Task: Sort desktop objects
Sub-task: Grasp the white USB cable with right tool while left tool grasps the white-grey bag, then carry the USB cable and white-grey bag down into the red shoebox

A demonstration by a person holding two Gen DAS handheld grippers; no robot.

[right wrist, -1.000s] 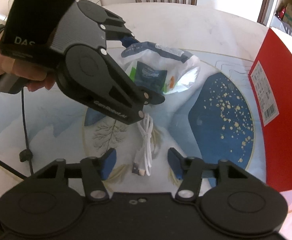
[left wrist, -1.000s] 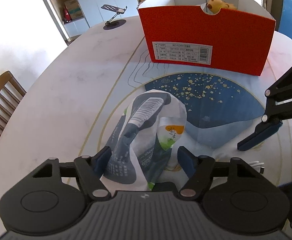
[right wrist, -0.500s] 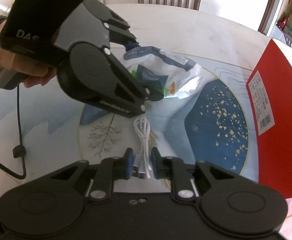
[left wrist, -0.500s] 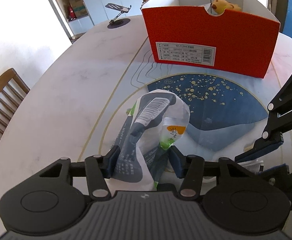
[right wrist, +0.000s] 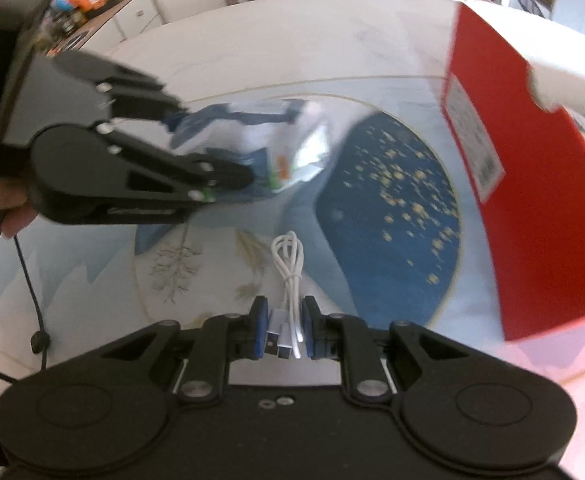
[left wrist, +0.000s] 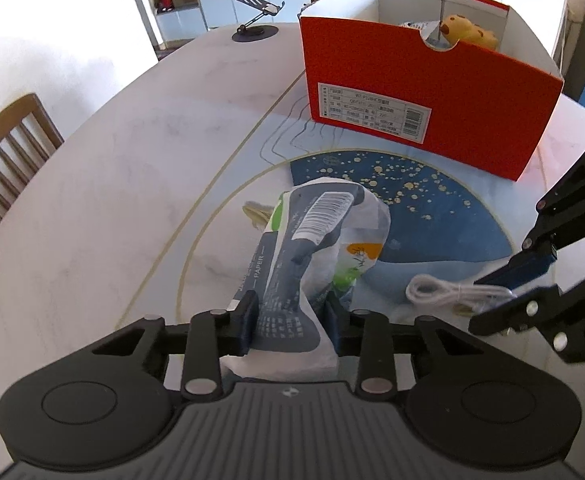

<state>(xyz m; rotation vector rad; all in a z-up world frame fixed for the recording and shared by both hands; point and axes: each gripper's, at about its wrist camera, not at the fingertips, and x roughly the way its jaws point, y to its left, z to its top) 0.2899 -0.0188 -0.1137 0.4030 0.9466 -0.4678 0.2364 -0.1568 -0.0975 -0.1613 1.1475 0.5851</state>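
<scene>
- Left gripper (left wrist: 290, 318) clamped on the near end of a tissue pack (left wrist: 312, 248), its 2 blue-padded fingers (left wrist: 248, 316) pressing into the soft wrapper from both sides.
- Tissue pack: crumpled white plastic with dark blue-grey panels, a white barcode block, the word "PAPER" along one edge, green and orange patches on the right flank; far end apparently raised off the table (left wrist: 132, 184), though contact there hard to judge.
- Right gripper (right wrist: 285, 326) closed on a coiled white USB cable (right wrist: 290, 272), gripping the plug end with silver connectors showing between the pads; loop end pointing away, toward the blue speckled area of the table print.
- From the left wrist view, same cable (left wrist: 448, 292) just right of the tissue pack, apart from it.
- Beyond both, an open red shoebox (left wrist: 424, 92) standing on the table, white label on its near wall, a yellow plush toy (left wrist: 466, 30) inside by the far corner.
- Farther left, a dark phone stand (left wrist: 254, 20) near the table's far edge.
- Wooden chair (left wrist: 8, 160) beside the table on the left.
</scene>
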